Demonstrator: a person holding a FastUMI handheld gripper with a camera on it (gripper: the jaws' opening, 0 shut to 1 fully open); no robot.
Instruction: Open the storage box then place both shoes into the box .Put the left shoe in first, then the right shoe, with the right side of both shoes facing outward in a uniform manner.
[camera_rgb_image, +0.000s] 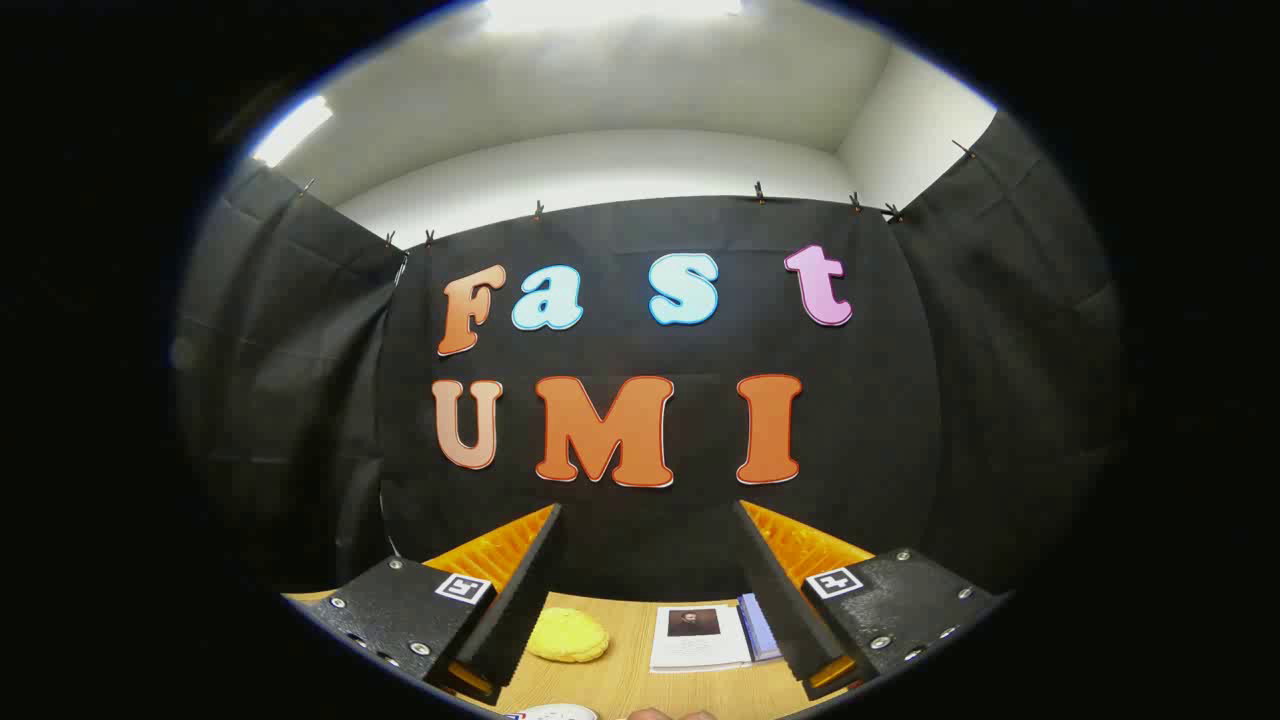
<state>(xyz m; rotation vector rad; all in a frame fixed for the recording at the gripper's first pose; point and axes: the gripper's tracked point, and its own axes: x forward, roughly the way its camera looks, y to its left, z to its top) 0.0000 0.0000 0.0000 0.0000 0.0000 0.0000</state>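
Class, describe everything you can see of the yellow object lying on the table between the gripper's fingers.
The yellow object is a soft-looking, rounded lump with a bumpy, crinkled surface, like sponge or cloth. It lies flat on the wooden table, just left of a white booklet without touching it. The gripper stands open, the lump close beside its left finger; whether they touch cannot be told.

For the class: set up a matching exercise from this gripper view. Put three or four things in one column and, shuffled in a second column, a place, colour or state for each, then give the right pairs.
Things:
1. Yellow lump
2. Booklet
3. Gripper
4. Table

Descriptions:
A. open, nothing between the fingers
B. light wood surface
C. lies by the left finger
D. white, with a dark picture on its cover

Pairs: 1-C, 2-D, 3-A, 4-B
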